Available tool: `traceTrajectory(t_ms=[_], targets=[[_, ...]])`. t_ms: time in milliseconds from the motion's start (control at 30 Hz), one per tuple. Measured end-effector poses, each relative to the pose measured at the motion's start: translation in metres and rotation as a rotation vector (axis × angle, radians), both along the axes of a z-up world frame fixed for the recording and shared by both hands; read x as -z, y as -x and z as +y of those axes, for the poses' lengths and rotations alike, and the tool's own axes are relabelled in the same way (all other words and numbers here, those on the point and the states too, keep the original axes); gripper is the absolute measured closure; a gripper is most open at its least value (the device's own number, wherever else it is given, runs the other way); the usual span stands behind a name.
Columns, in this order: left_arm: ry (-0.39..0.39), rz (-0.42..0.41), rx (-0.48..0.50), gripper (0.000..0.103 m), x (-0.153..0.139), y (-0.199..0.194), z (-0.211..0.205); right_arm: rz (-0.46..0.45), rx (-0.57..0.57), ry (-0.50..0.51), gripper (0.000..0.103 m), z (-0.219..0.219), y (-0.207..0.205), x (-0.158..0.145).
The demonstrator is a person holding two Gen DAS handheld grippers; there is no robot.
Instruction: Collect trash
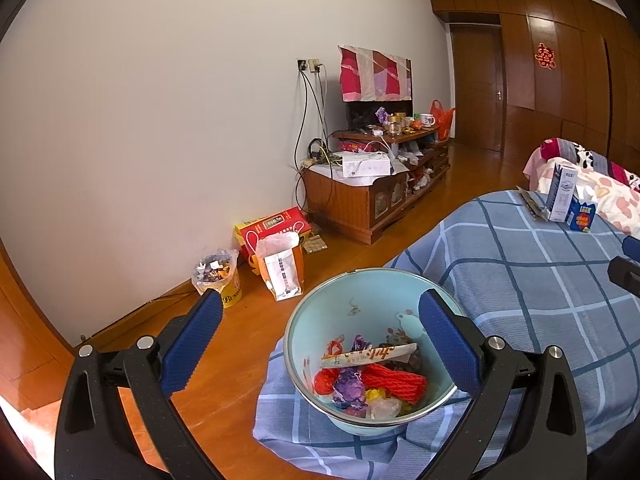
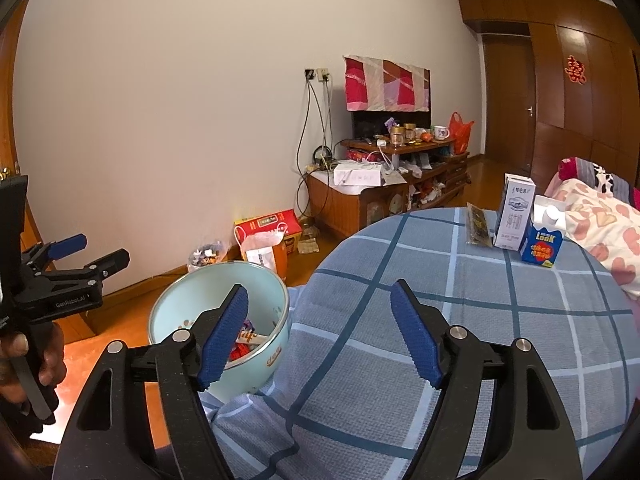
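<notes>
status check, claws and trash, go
Left claw open, empty. Right claw open, empty. Pale blue enamel bowl holds wrappers; white carton, blue carton standing on checked cloth. Path clear.

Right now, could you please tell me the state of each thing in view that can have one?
left gripper: open, empty.
right gripper: open, empty.
bowl: upright at the bed's edge, partly filled with wrappers.
white carton: upright on the blue checked blanket.
blue carton: upright, top torn open.
dark packet: lying flat.
floor bin: heaped full.
</notes>
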State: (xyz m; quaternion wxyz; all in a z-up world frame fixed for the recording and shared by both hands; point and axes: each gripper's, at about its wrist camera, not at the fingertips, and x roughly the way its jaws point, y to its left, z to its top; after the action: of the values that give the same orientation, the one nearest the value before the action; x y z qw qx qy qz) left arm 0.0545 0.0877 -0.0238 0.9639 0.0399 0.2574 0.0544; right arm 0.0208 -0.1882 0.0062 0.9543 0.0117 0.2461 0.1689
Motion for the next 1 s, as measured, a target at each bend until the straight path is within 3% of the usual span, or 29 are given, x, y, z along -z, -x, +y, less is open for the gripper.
traceTrajectory(t_ms=[800,1000], targets=[[-0.012,0.007,0.01,0.007,0.006,0.001,-0.006,-0.03,0.029,0.001,0.024,-0.005,0.003,0.001],[0.0,0.025,0.017,0.007,0.007,-0.001,-0.005,-0.001,0.11,0.022,0.02,-0.031,-0.011,0.005]])
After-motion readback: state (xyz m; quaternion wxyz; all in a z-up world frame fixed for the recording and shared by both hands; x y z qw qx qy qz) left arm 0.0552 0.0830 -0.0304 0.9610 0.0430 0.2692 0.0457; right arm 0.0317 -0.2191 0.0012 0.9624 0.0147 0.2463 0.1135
